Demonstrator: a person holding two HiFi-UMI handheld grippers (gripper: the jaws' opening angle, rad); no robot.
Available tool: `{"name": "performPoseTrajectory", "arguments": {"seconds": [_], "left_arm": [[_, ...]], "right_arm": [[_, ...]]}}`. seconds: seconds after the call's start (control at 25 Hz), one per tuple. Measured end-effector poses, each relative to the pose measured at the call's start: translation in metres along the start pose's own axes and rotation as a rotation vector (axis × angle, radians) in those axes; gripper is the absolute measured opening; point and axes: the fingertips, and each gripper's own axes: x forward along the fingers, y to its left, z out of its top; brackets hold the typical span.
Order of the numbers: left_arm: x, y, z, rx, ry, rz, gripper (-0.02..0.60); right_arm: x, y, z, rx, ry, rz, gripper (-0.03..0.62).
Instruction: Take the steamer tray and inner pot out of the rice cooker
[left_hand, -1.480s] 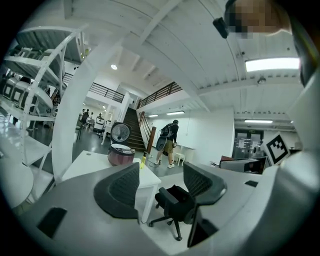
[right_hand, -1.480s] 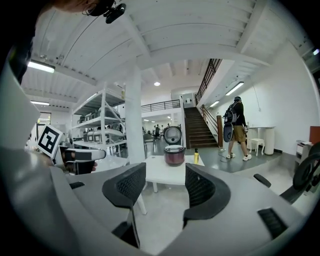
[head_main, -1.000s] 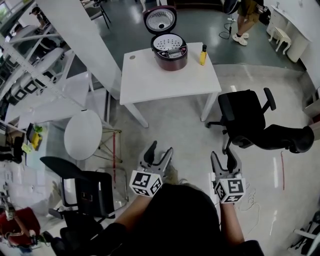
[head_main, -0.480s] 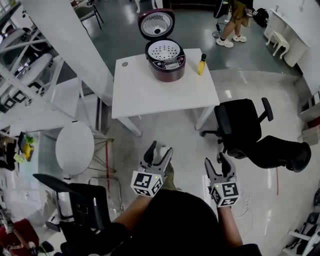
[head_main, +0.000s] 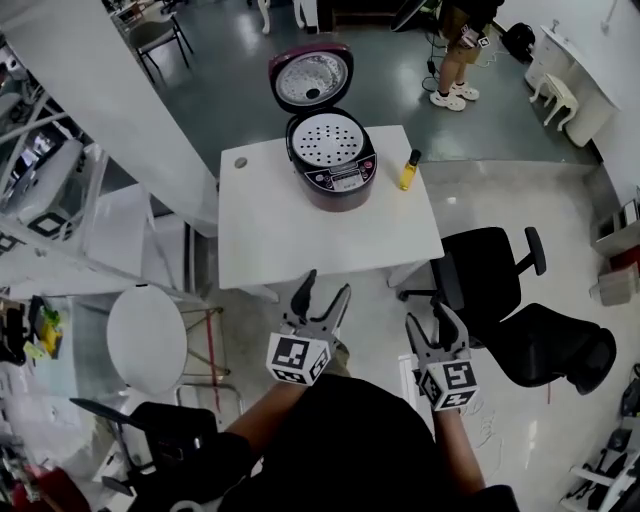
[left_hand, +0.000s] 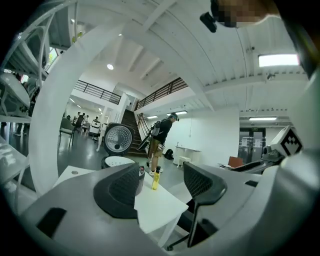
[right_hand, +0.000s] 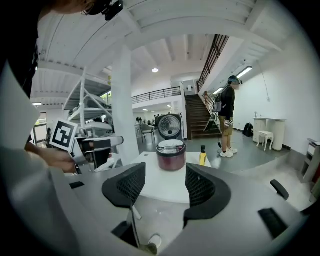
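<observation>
Nothing of the task is done yet, as far as we can judge. The rice cooker (head_main: 331, 165) stands at the far edge of the white table (head_main: 300, 235), its lid (head_main: 311, 78) thrown open and tilted back. The perforated steamer tray (head_main: 327, 138) sits in the cooker's mouth. We cannot see the inner pot, which we take to lie beneath the tray. A yellow bottle (head_main: 409, 172) stands just beside the cooker, toward the far right corner. Our left tool (head_main: 325, 288) hangs just short of the near edge with its jaws spread and nothing between them. Our right tool (head_main: 430, 322) is beside it over the floor, also parted and empty, and through its jaws we look straight at the cooker, well apart from us. A black office chair (head_main: 490, 270) stands off the table's right edge. Everything is left to do: reach the table, lift out the tray and set it down, then take out the pot.
</observation>
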Motion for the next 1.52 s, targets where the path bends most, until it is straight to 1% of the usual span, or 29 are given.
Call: {"name": "performPoseTrajectory", "arguments": {"seconds": [0.12,0.2,0.24,0.32,0.44,0.64,0.8,0.96,1.04,1.16,1.32,1.4,1.52], "left_arm": [[0.031,0.024,0.028,0.012,-0.029,-0.010,0.258],[0.046,0.039,0.037,0.014,-0.036,-0.019,0.258],[0.053,0.046,0.038,0.013,-0.030,-0.024,0.258],[0.068,0.063,0.030,0.006,0.009,-0.033,0.258],[0.083,0.090,0.019,-0.017,0.062,-0.026,0.258],[0.098,0.126,0.021,-0.039,0.065,-0.019,0.258],[0.110,0.148,0.025,-0.046,0.064,-0.011,0.258],[0.115,0.164,0.033,-0.075,0.031,0.040,0.258],[0.120,0.172,0.033,-0.095,0.034,0.062,0.258],[0.128,0.180,0.030,-0.113,0.050,0.091,0.258],[0.136,0.191,0.038,-0.096,0.031,0.153,0.258],[0.141,0.199,0.044,-0.083,0.019,0.195,0.255],[0.156,0.213,0.048,-0.086,0.022,0.268,0.250]], "right_arm": [[0.031,-0.013,0.023,0.008,-0.006,-0.025,0.219],[0.052,-0.018,0.035,0.001,-0.011,-0.036,0.219],[0.062,-0.019,0.041,-0.018,-0.013,-0.041,0.219],[0.084,-0.020,0.051,-0.063,-0.010,-0.054,0.219],[0.117,-0.017,0.058,-0.082,0.006,-0.049,0.219],[0.161,-0.013,0.071,-0.081,0.024,-0.031,0.219],[0.181,-0.009,0.080,-0.081,0.026,-0.022,0.219],[0.196,-0.009,0.072,-0.091,0.094,0.011,0.219],[0.207,-0.008,0.072,-0.093,0.123,0.038,0.219],[0.224,-0.008,0.082,-0.076,0.116,0.073,0.219],[0.254,-0.018,0.092,-0.063,0.099,0.123,0.219],[0.276,-0.024,0.094,-0.081,0.113,0.164,0.219],[0.311,-0.030,0.101,-0.115,0.152,0.263,0.219]]}}
